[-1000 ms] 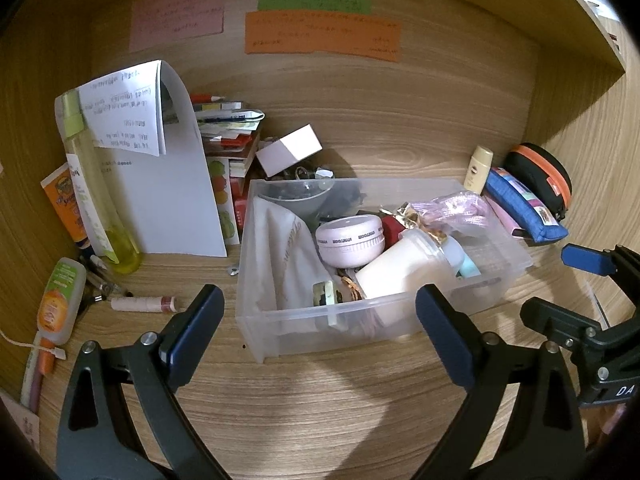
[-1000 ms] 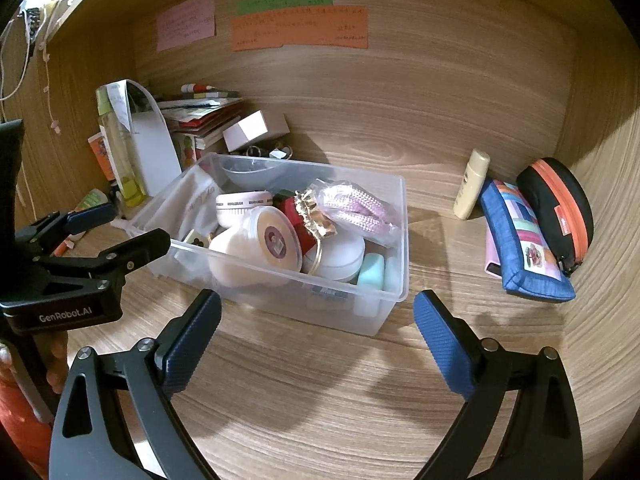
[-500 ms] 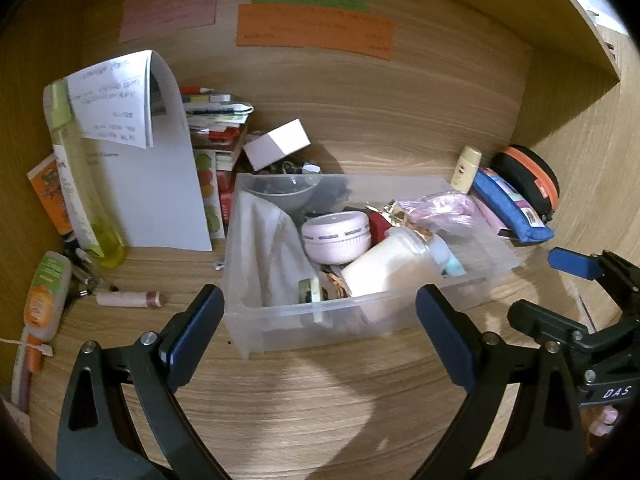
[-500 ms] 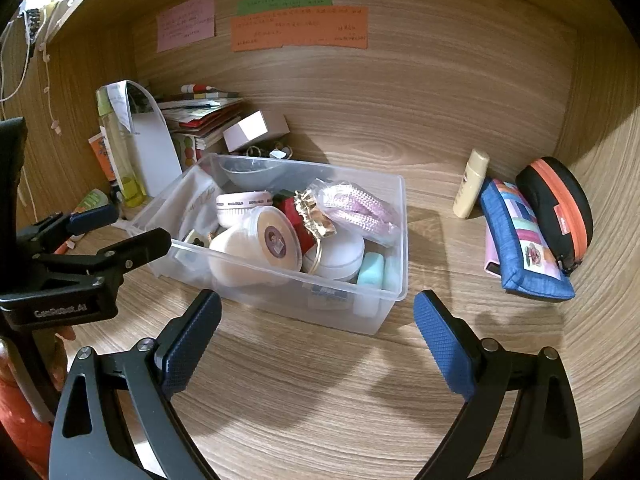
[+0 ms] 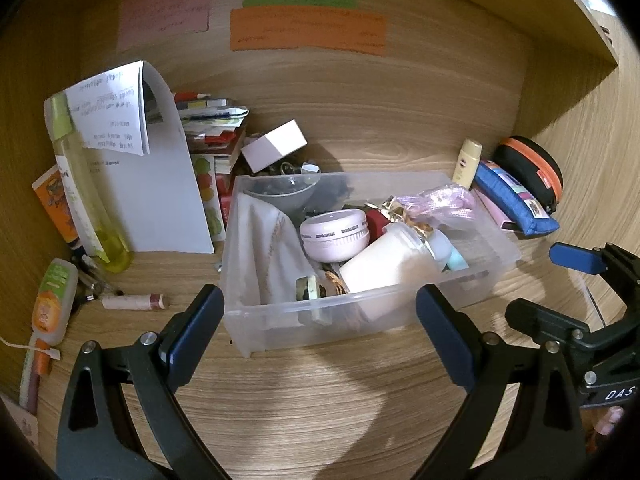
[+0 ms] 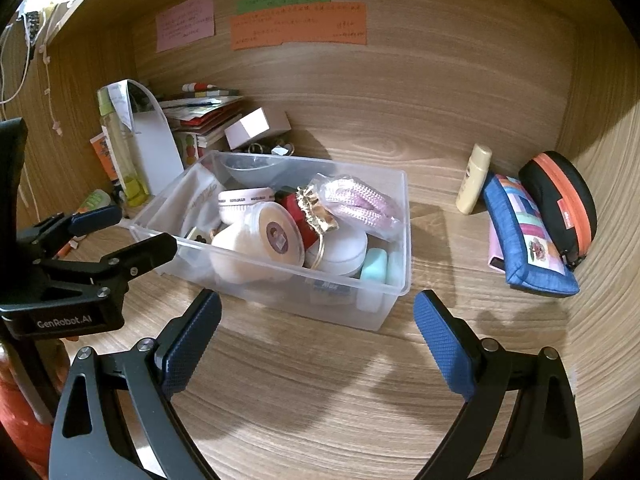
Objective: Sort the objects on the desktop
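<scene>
A clear plastic bin (image 5: 280, 322) (image 6: 396, 280) sits mid-desk, filled with a white cloth (image 5: 276, 248), a pink round jar (image 5: 334, 234), a white jar (image 6: 256, 248), a pink bagged item (image 6: 360, 202) and a grey bowl (image 6: 256, 170). My left gripper (image 5: 320, 332) is open and empty, just in front of the bin. My right gripper (image 6: 316, 334) is open and empty, in front of the bin's right end. Each gripper shows in the other's view, the right one (image 5: 560, 292) and the left one (image 6: 120, 232).
A blue pencil pouch (image 6: 524, 232), a black-and-orange case (image 6: 564, 204) and a cream tube (image 6: 474, 178) lie at the right. At the left are a yellow-green bottle (image 5: 92, 200), white paper (image 5: 160, 184), stacked books (image 5: 216, 136), a small lipstick-like tube (image 5: 132, 302) and an orange-label bottle (image 5: 50, 304).
The left gripper has drifted a little left and back, so the bin sits further right in its view. The right gripper has hardly moved. Both stay open.
</scene>
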`<state>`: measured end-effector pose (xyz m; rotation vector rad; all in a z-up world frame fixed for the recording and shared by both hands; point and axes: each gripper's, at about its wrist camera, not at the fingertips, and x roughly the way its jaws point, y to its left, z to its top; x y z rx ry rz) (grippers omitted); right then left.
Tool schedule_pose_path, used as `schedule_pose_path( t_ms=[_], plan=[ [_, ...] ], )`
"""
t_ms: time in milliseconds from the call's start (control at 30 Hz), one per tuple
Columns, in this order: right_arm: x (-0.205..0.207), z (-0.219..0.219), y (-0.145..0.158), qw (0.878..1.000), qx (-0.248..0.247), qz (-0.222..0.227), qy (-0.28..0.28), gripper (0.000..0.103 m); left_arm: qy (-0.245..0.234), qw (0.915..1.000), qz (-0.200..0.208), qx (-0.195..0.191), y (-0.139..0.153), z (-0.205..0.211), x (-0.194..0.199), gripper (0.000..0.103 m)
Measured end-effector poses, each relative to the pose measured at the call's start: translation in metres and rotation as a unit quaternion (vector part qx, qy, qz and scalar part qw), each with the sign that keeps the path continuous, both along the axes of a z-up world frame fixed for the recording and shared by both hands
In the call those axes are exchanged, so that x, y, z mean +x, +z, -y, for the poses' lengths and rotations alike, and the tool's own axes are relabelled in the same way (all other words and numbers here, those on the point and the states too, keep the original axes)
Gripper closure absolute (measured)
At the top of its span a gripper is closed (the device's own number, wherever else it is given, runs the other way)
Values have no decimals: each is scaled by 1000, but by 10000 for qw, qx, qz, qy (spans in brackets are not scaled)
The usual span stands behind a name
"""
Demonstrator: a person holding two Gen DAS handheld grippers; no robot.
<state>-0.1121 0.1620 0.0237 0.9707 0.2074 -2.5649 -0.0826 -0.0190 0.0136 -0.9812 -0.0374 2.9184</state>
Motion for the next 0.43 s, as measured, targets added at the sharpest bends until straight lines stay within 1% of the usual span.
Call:
schedule_pose_path(
  t_ms=[333, 433],
  plan=[
    [0, 1, 0, 10000, -11, 7, 19, 7, -2, 9995, -308, -72, 4, -3, 8, 4],
    [0, 2, -1, 10000, -12, 11, 42, 7, 38, 9995, -313, -54, 6, -1, 8, 4]
  ],
)
